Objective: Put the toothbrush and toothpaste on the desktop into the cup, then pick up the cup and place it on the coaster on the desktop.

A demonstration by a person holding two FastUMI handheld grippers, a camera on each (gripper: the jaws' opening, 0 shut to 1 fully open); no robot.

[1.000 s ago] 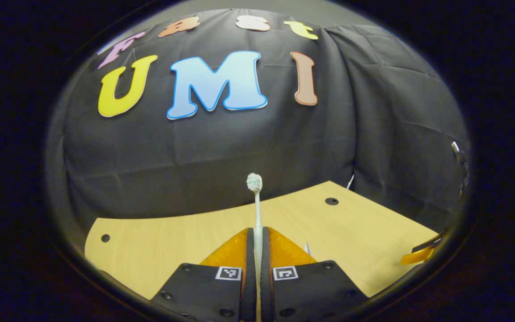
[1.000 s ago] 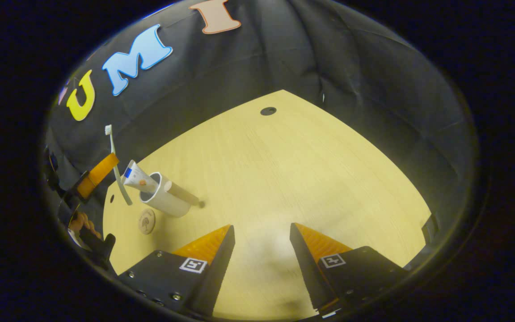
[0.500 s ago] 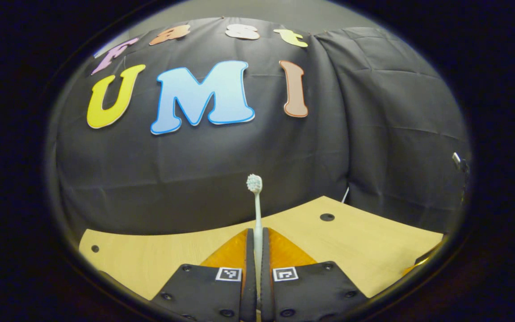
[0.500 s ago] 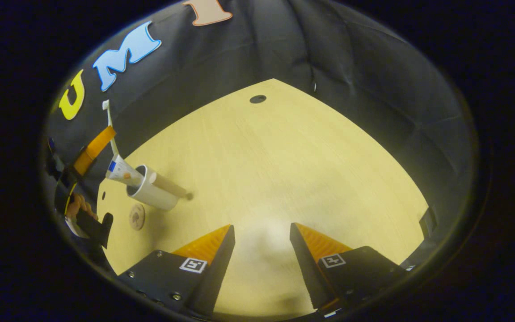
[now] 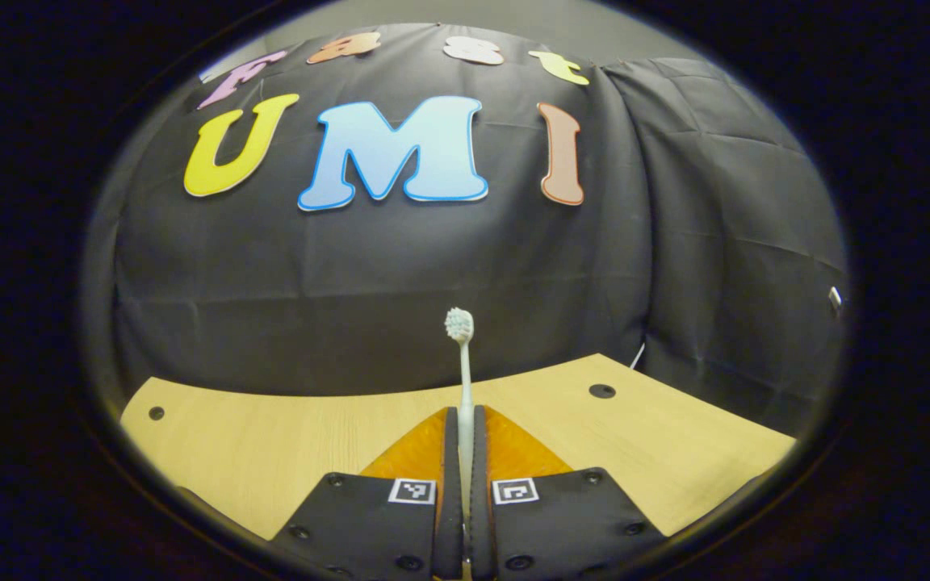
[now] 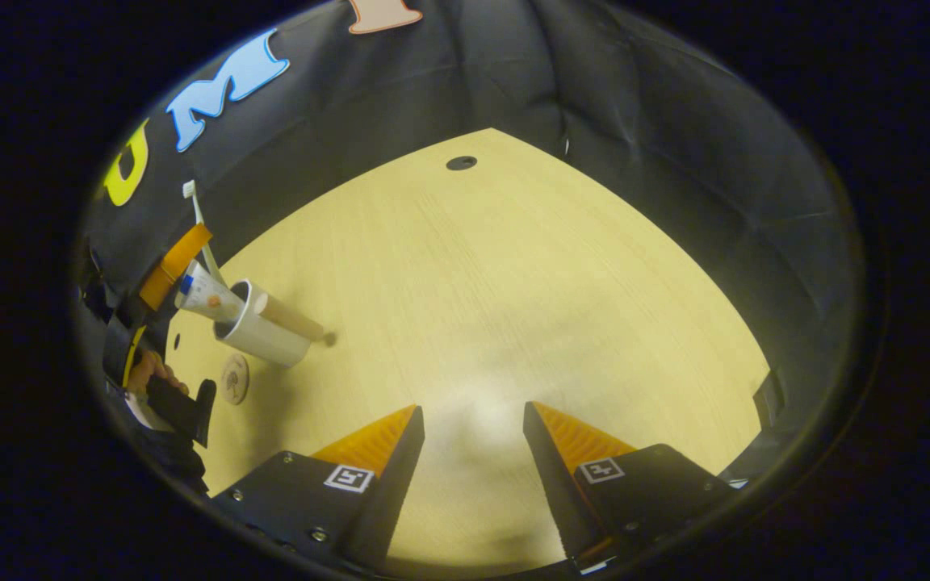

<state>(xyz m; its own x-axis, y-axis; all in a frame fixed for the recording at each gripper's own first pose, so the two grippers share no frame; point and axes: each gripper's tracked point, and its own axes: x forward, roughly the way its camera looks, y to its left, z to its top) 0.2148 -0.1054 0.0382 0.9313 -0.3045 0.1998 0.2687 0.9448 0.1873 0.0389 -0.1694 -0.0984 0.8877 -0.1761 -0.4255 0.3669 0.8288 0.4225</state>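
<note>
- Left gripper point(image 5: 462, 420), bottom centre of the left gripper view: fingers pressed together on the toothbrush point(image 5: 462, 371), pinching its handle; brush standing upright, bristle head at mid-frame against the dark cloth.
- Right gripper point(image 6: 473, 420), bottom centre of the right gripper view: fingers spread, nothing between them, bare surface point(image 6: 513, 282) beyond.
- At the left edge of that view: cup point(image 6: 259, 332) standing on the surface, toothpaste point(image 6: 205, 294) already leaning out of its mouth, coaster point(image 6: 233, 379) just beside the cup and nearer the lens, apart from it.
- Above and left of the cup: the toothbrush again, carried by the far gripper, lower end reaching down behind the toothpaste near the rim; cannot tell whether the tip is inside the cup yet.
- Against a second ago: cup, coaster and toothbrush shifted up and leftward in the right gripper view; brush drawn closer to the cup mouth.
- In the left gripper view: more of the surface showing than half a second ago, grip unchanged.
- Judged meaning: toothpaste step done, toothbrush insertion under way, cup not yet on the coaster.
</note>
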